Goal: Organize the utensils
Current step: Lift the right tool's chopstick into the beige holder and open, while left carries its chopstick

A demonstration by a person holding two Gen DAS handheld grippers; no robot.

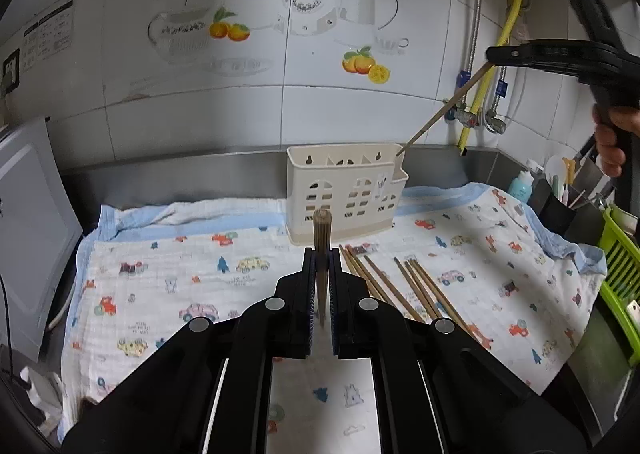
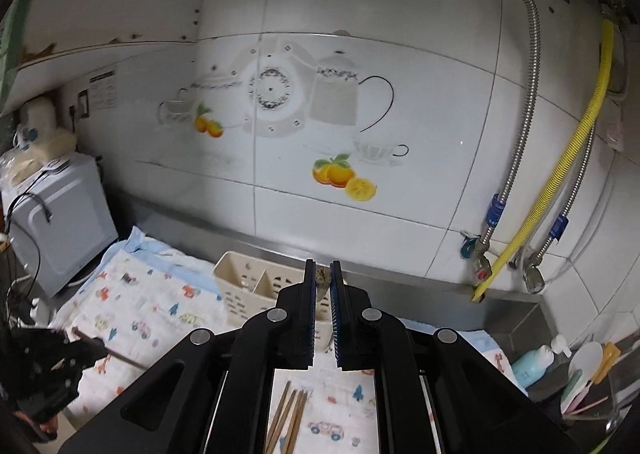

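Your utensil holder (image 1: 346,190) stands on the cloth (image 1: 168,254) at the frame's centre – before the tiled wall (image 1: 192,102), loose chopsticks (image 1: 404,286) lying before it – lower right, appliance (image 1: 32,222) far left.

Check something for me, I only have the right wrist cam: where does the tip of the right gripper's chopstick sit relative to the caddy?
Observer: On the left wrist view, the right gripper holds the slanted chopstick by its top end. The tip is at the mouth of the caddy's small right-end compartment.
Operator: Left gripper is a blur here. Is it holding anything?
Observer: The left gripper is shut on a second chopstick, which sticks up between its pads in front of the caddy.
Operator: What remains on the cloth?
Observer: Several loose chopsticks lie in two rough bunches on the patterned cloth. I can't get an exact count.
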